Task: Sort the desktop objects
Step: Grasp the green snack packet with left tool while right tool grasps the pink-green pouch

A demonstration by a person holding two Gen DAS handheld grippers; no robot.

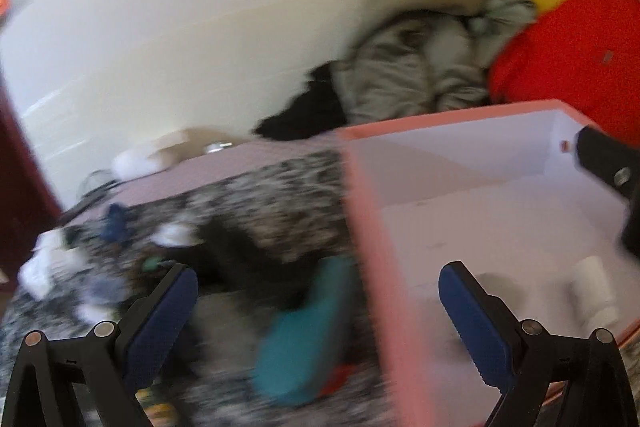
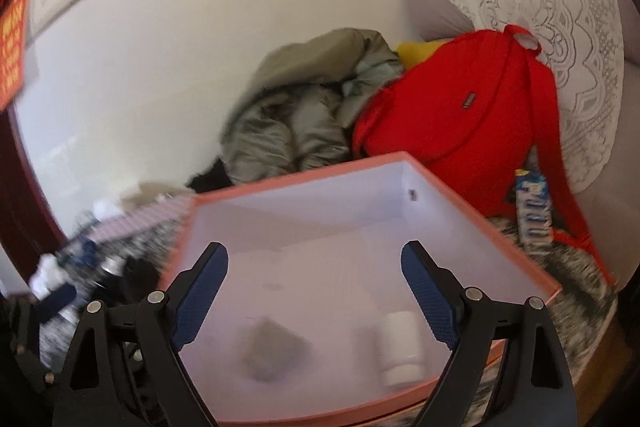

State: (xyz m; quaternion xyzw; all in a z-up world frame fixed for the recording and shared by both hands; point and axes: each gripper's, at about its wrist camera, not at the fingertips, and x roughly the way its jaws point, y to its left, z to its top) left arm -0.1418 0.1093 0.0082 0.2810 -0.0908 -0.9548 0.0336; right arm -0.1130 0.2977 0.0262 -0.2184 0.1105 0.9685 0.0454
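Note:
A pink box with a white inside [image 2: 376, 163] stands on the speckled tabletop; it also shows in the left wrist view [image 1: 360, 195]. Inside lie a white bottle [image 2: 402, 347], also seen in the left wrist view [image 1: 594, 291], and a blurred grey lump [image 2: 272, 351]. My right gripper [image 2: 316, 287] is open and empty above the box's inside. My left gripper [image 1: 316, 311] is open and empty, astride the box's left wall. A teal object [image 1: 308, 331] lies on the table just left of the box, between the left fingers. The right gripper's body [image 1: 608, 163] shows at the right edge.
A red backpack [image 2: 472, 107] and grey-green jacket [image 2: 296, 115] are piled behind the box against the white wall. A blue-and-white packet [image 2: 532, 211] stands right of the box. Small white, blue and dark items [image 1: 112, 227] are scattered on the table's left.

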